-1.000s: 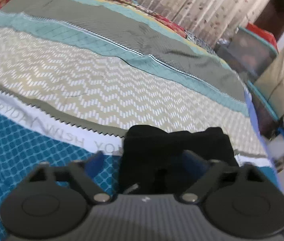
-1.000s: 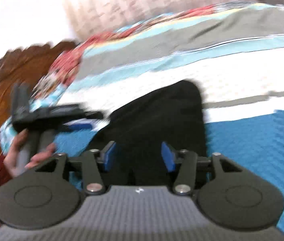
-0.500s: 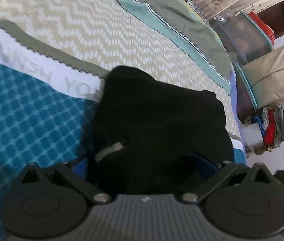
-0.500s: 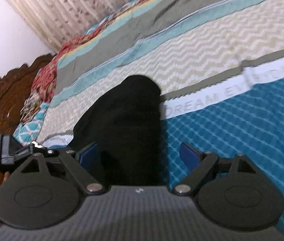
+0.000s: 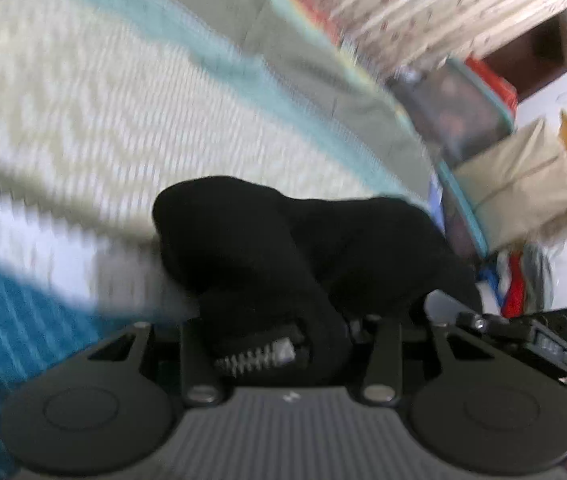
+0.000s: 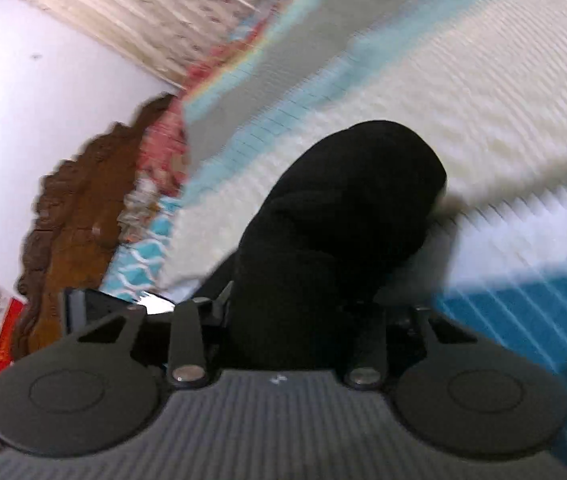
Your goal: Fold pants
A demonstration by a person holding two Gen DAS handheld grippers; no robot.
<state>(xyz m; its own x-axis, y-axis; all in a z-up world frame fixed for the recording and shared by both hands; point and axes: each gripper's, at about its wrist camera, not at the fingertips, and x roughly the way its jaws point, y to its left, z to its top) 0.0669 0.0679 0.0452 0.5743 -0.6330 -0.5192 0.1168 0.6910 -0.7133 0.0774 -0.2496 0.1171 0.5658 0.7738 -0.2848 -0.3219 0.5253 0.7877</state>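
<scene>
Both grippers (jaws just closing) clamp black pants [image 5: 267,240].

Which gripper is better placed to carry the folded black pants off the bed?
Neither clearly: left gripper and right gripper each have jaws just closed on the bunched pants, so both together.

The left tongs [image 5: 279,336] have just been closing and now pinch a bunched fold of the black pants [image 5: 283,248], a zipper showing between them. The pants lie on the striped bedspread [image 5: 83,120]. Storage boxes [image 5: 523,184] stand beyond the bed's edge.
</scene>
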